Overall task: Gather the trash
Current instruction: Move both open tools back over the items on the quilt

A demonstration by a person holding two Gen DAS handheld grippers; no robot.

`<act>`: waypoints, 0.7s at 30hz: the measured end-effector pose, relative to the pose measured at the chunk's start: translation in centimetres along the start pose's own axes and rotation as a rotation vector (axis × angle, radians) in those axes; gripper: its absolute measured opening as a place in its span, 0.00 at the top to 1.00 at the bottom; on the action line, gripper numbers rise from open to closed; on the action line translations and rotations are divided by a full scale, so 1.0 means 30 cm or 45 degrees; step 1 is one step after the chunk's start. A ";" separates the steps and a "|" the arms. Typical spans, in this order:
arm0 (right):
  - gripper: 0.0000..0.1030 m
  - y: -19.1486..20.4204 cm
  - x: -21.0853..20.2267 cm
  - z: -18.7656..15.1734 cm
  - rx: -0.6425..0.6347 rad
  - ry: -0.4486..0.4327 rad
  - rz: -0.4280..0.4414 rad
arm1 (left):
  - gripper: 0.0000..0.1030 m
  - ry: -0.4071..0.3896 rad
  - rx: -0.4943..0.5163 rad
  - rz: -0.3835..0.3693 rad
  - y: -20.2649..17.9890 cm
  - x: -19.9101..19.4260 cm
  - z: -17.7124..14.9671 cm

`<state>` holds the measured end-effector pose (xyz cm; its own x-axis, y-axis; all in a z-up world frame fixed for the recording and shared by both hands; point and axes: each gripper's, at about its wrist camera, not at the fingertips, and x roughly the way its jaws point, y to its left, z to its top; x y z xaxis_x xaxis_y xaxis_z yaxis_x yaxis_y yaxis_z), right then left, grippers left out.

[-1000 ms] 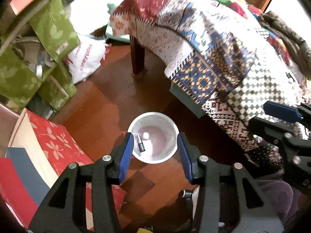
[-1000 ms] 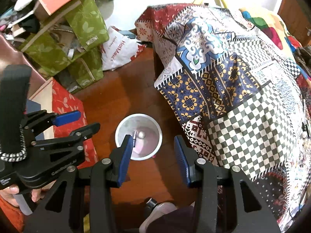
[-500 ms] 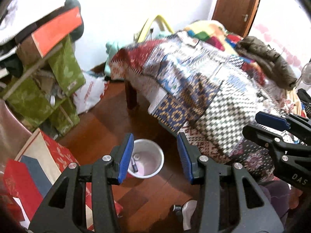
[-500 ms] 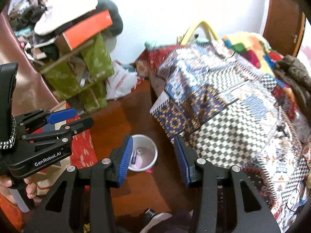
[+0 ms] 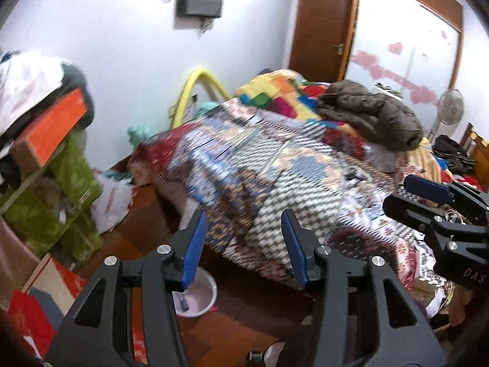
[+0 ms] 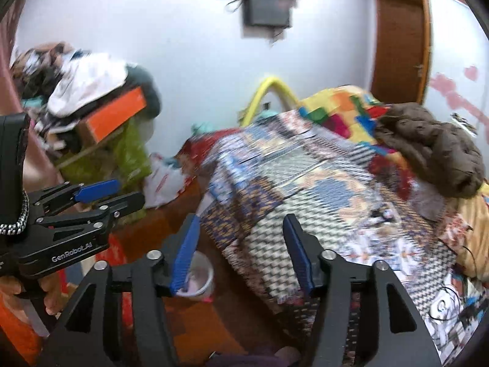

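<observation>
A white trash bin (image 5: 200, 298) stands on the wooden floor beside the bed, low in both wrist views (image 6: 200, 279). A small dark item (image 5: 183, 302) lies inside it. My left gripper (image 5: 241, 244) is open and empty, raised high above the bin and pointing at the patterned bedspread (image 5: 275, 177). My right gripper (image 6: 241, 247) is open and empty too, also raised and facing the bed. Each gripper shows in the other's view: the right one at the right edge (image 5: 428, 195), the left one at the left edge (image 6: 94, 195).
The bed carries a colourful quilt (image 5: 275, 91) and a brown jacket (image 5: 369, 113). Green boxes (image 5: 61, 195), an orange box (image 5: 52, 125) and piled clothes stand at the left. A white plastic bag (image 5: 113, 202) lies on the floor. A fan (image 5: 449, 110) stands at the far right.
Both grippers have risen and tilted up from looking down into the bin to looking across the bed. The bin has slid to the bottom of both views. Both stay open.
</observation>
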<state>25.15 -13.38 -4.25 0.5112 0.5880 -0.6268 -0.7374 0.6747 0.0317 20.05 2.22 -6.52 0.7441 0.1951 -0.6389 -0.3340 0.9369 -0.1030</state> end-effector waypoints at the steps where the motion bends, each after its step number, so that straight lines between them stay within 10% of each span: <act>1: 0.43 -0.031 -0.015 0.002 0.017 -0.019 -0.026 | 0.47 -0.010 0.015 -0.015 -0.034 0.003 0.014; 6: 0.37 -0.196 -0.071 0.004 0.102 -0.078 -0.150 | 0.31 -0.036 0.063 -0.080 -0.182 0.063 0.084; 21: 0.36 -0.731 -0.046 -0.077 0.383 -0.023 -0.389 | 0.30 0.074 0.199 -0.228 -0.537 0.436 0.216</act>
<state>39.58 -30.03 -5.87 0.6959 0.3466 -0.6290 -0.3905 0.9176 0.0735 38.91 -8.46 -8.27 0.7474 0.0090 -0.6644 -0.1027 0.9895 -0.1022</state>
